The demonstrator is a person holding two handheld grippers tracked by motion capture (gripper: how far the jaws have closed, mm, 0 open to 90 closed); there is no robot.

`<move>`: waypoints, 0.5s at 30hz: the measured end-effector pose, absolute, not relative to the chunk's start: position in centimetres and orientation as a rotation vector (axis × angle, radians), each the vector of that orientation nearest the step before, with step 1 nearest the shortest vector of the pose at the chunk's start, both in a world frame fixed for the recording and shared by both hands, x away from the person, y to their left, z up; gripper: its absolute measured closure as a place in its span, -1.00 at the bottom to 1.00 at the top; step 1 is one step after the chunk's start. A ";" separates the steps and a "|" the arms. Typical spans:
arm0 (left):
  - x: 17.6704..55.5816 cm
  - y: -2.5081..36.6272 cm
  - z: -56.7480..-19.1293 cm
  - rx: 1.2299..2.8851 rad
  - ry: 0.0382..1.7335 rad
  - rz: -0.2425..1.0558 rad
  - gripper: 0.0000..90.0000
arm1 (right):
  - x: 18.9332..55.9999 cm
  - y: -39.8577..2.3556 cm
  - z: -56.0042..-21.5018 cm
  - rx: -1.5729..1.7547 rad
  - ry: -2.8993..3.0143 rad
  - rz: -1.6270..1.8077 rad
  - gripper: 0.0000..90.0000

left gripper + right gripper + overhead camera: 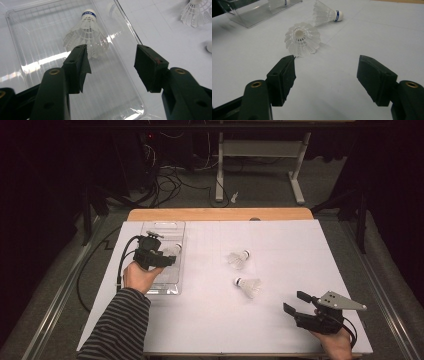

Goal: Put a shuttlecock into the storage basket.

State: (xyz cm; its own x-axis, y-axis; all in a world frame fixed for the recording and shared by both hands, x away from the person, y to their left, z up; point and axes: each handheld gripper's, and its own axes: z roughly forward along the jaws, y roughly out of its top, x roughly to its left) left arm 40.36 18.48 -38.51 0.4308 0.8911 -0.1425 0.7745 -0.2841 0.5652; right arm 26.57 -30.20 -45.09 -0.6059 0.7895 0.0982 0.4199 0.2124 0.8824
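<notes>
While the left claw (111, 66) hovers over the clear rectangular plastic tray (30, 32) at the left side of the white-covered desk (280, 245), its two black jaws stand wide apart with nothing pressed between them; a white feathered shuttlecock with a blue-banded cork tip (87, 35) lies on the tray floor just beyond the jaw tips, cork pointing away from the claw, free of both pads. From the high view the left claw (167, 256) sits above the tray (172, 287), held by a hand at the end of a striped sleeve (120, 330), with the shuttlecock (172, 250) showing pale against the tray beside it. Two more white shuttlecocks lie on the bare desk near its middle, well apart from the tray: the farther one (238, 259) on its side and the nearer one (248, 286) a little closer to the person. The right claw (297, 302) rests low at the near right corner of the desk, its jaws likewise spread open and empty, aimed toward the nearer shuttlecock (302, 39), whose feather skirt faces it, with the farther shuttlecock (325, 13) behind
</notes>
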 end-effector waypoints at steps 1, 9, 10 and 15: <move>40.3 18.5 -38.5 2.118 1.394 0.270 0.00 | 26.6 -30.2 -45.1 1.125 2.119 1.357 -0.30; 39.4 18.3 -38.1 2.101 1.361 0.274 0.00 | 26.6 -30.2 -45.1 1.125 2.119 1.357 -0.30; 39.4 18.3 -38.1 2.100 1.356 0.276 0.00 | 26.6 -30.2 -45.1 1.125 2.119 1.357 -0.30; 38.9 18.3 -38.1 2.096 1.342 0.282 -0.02 | 26.6 -30.2 -45.1 1.125 2.119 1.357 -0.30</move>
